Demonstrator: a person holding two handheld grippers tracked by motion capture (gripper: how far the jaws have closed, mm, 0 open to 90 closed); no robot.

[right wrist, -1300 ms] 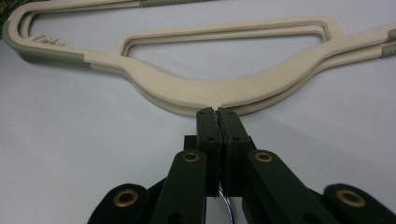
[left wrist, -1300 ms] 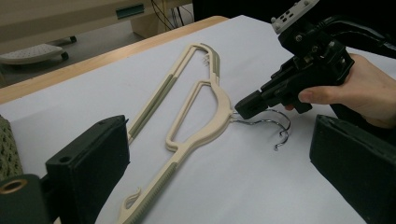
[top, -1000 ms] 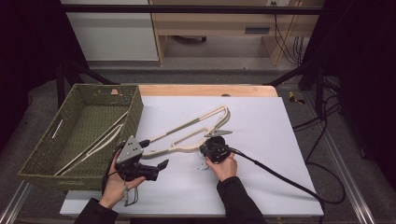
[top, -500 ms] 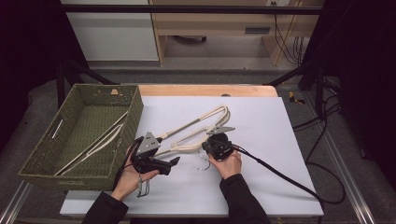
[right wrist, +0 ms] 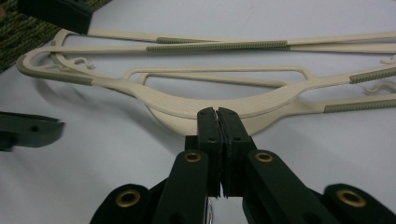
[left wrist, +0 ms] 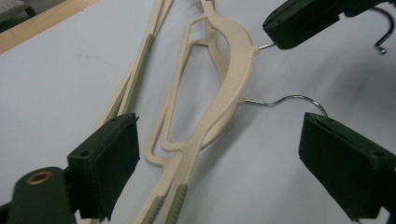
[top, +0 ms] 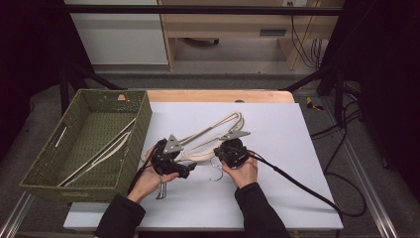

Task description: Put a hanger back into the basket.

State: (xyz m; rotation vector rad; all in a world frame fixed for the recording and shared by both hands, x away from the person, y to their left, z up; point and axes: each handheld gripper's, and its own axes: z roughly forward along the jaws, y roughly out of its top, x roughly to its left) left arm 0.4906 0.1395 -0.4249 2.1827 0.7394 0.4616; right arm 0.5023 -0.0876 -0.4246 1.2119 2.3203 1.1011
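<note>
Right tool [right wrist: 218, 116]: jaws pressed together on the wire hook of the upper coat hanger [right wrist: 210, 100], right at the neck where the wire leaves the cream plastic body; the hanger's arms spread to either side just beyond the tips.

Left tool [left wrist: 219, 154]: jaws wide, have just been closing a little, pads not touching anything. Between them lies the lower coat hanger [left wrist: 205, 135], its thin chrome hook [left wrist: 285, 99] curving toward the right-hand pad.

Advice for the step: the two hangers lie stacked and partly nested, so the left tool does best to close on the lower hanger's neck or broad shoulder, not the slippery wire, and pin it flat while the right tool lifts its hanger straight off, lest arms tangle.

Materials: hangers of cream moulded plastic, flat and ribbed, curved shoulders with an open slot, grey-green ridged grip strips along the arms, small notch hooks near the ends.

Farther out: white matte tabletop [top: 277, 198]; left of the left tool, a green woven basket [top: 141, 124] holding more hangers.
</note>
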